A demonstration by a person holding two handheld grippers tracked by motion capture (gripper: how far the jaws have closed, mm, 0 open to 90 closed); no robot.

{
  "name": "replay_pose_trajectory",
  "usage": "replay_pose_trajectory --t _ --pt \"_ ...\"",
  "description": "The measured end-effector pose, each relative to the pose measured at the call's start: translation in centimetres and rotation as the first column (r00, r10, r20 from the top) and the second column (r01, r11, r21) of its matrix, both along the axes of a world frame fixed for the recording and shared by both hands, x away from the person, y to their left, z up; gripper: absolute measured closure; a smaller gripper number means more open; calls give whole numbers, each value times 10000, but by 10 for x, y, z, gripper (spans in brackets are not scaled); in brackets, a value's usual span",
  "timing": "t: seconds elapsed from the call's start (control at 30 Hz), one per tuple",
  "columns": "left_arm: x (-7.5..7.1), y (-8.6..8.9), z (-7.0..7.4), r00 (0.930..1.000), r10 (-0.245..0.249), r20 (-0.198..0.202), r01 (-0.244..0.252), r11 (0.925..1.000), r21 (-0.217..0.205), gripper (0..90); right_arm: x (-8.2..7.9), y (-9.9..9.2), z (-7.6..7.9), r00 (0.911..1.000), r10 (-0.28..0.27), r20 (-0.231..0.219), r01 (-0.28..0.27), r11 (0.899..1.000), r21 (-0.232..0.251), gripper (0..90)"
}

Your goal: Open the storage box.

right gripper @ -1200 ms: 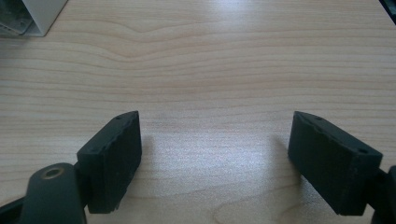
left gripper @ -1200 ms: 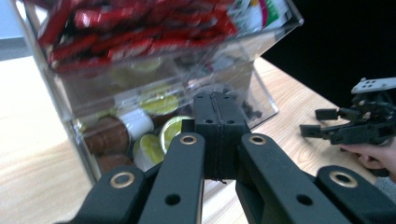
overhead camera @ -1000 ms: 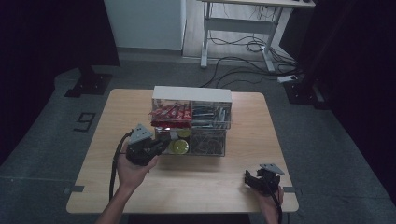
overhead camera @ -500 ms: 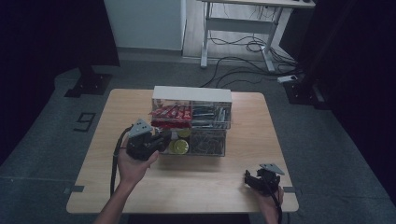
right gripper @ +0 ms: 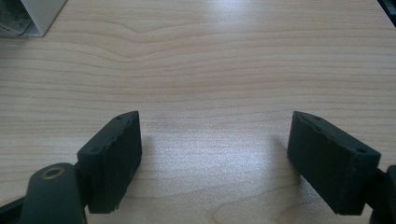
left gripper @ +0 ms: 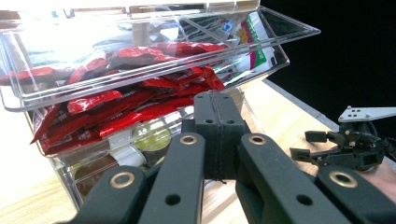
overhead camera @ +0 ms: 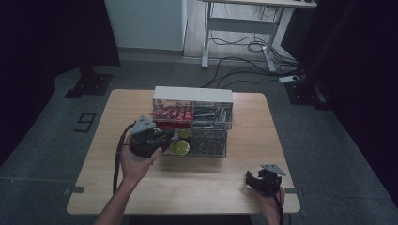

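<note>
high view, left to right: the wooden worktop [overhead camera: 94, 154] has a wide bare strip along its left edge and another along the near edge at the bottom of the frame. left of centre, a hand [overhead camera: 136, 161] holds the left gripper [overhead camera: 162, 138] with its tip against the lower left front of a clear drawer organizer [overhead camera: 192, 119] that stands in the middle of the worktop, toward the far edge. a black cable [overhead camera: 117, 157] loops from the gripper down along the forearm. the organizer's upper left drawer holds red packets [overhead camera: 171, 112]; the lower left one holds round yellow-green items [overhead camera: 180, 146]; the right compartments hold grey things too small to tell. right of the organizer the worktop lies bare out to its right edge. at the lower right corner of the worktop the right gripper [overhead camera: 253, 179] sits near the near edge, well apart from the organizer.

left gripper view: the fingers [left gripper: 219, 121] are pressed together, their tip at the front of the lower drawer, just beneath the tilted-out upper drawer [left gripper: 140, 60] full of red packets. whether they pinch any part of the drawer front, i cannot tell. the right gripper shows at the right edge of this frame, over bare wood.

right gripper view: the fingers [right gripper: 116, 158] are spread wide with only bare wood grain between them; a white corner of the organizer shows at the upper left.
</note>
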State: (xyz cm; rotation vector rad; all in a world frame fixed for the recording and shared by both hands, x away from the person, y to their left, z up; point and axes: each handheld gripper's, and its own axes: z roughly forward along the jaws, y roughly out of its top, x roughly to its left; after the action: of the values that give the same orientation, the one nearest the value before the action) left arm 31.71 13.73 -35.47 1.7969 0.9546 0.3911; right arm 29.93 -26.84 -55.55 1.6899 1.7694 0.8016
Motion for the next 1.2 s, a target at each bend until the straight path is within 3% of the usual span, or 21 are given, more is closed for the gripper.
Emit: replay_pose_trajectory --t 0.6,0.9,1.2 --pt "5 -2 2 10000 -12 -27 12 10000 7 897 0 0 0 10000 6 4 -6 10000 -10 179" --pt "7 2 -3 9998 87 -195 -90 9998 -174 895 0 0 0 10000 2 -2 -2 10000 -5 179" --pt "10 4 1 9997 132 -225 -138 9995 -270 896 0 0 0 10000 16 -11 -16 10000 -15 179"
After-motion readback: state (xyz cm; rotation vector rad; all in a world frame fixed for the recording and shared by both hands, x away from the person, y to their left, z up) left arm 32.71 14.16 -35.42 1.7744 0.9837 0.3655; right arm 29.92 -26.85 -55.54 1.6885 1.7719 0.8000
